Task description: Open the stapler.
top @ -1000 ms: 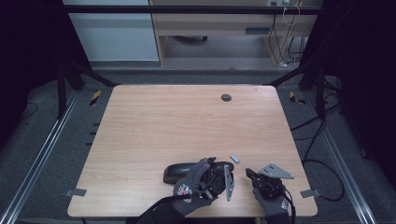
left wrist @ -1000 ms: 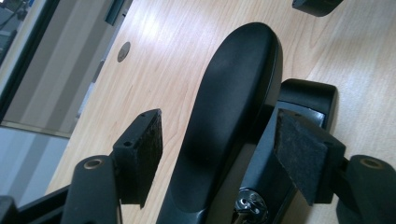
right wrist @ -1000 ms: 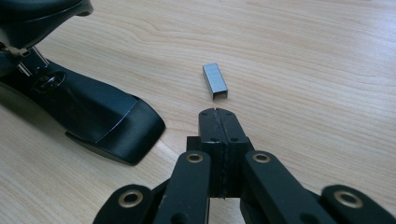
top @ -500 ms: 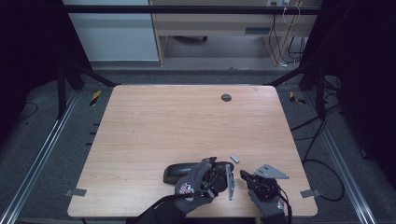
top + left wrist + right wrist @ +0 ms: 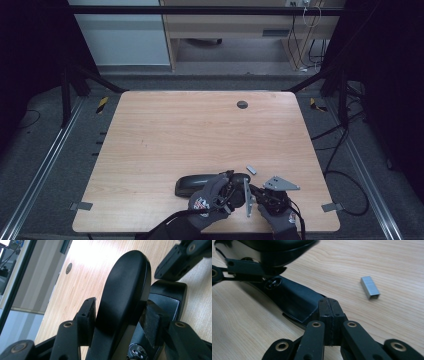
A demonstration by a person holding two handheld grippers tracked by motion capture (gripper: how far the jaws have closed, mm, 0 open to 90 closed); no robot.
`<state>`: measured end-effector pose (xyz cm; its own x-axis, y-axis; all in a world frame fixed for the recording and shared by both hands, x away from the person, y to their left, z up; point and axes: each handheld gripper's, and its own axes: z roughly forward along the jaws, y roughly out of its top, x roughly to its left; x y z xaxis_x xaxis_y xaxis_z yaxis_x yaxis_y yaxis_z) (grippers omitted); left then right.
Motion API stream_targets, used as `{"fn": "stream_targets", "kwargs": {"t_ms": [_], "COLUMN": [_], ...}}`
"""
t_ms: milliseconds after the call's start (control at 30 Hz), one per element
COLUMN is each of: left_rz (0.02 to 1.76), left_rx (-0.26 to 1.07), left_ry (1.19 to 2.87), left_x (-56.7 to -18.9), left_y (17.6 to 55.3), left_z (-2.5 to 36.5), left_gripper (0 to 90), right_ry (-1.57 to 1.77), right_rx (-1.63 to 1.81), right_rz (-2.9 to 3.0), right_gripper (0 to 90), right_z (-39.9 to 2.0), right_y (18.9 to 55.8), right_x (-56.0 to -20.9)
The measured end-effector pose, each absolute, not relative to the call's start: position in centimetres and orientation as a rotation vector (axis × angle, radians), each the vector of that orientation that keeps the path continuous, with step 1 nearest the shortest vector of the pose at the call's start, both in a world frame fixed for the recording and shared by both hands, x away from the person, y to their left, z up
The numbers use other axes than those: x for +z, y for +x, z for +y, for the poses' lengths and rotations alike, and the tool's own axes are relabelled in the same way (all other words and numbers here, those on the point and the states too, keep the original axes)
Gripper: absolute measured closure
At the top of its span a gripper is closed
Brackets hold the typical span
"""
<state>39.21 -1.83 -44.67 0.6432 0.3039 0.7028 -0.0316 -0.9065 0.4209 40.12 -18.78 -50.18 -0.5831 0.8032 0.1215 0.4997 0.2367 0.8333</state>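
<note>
A black stapler [image 5: 192,184] lies near the table's front edge with its top arm [image 5: 125,282] lifted off the base [image 5: 167,297]. My left gripper [image 5: 118,320] straddles that raised arm. Its jaws have just been closing, and both pads [image 5: 87,320] now touch the arm's sides. In the high view the left gripper [image 5: 235,184] sits at the stapler's right end. My right gripper [image 5: 329,307] is shut with nothing between its pads, its tips resting against the end of the stapler base [image 5: 292,297]. It also appears beyond the stapler [image 5: 180,260]. A strip of staples [image 5: 370,287] lies loose nearby [image 5: 251,170].
The wooden table [image 5: 200,130] has a small round cable hole [image 5: 242,104] at the back. Both gloved hands work close to the front edge. Dark floor, rails and cables surround the table.
The right gripper has edged slightly left toward the stapler. The left hand has stayed where it was.
</note>
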Motion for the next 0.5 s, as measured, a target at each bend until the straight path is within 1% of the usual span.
{"fn": "stream_targets", "kwargs": {"t_ms": [500], "left_rz": [0.234], "left_rx": [1.154], "left_ry": [2.456], "left_x": [-44.74], "left_y": [39.16], "left_z": [-1.81], "left_gripper": [48.7], "right_ry": [1.222], "right_rx": [1.304], "right_rz": [2.217], "right_gripper": [90.0], "right_z": [-18.08], "right_y": [40.4], "right_x": [-50.63]}}
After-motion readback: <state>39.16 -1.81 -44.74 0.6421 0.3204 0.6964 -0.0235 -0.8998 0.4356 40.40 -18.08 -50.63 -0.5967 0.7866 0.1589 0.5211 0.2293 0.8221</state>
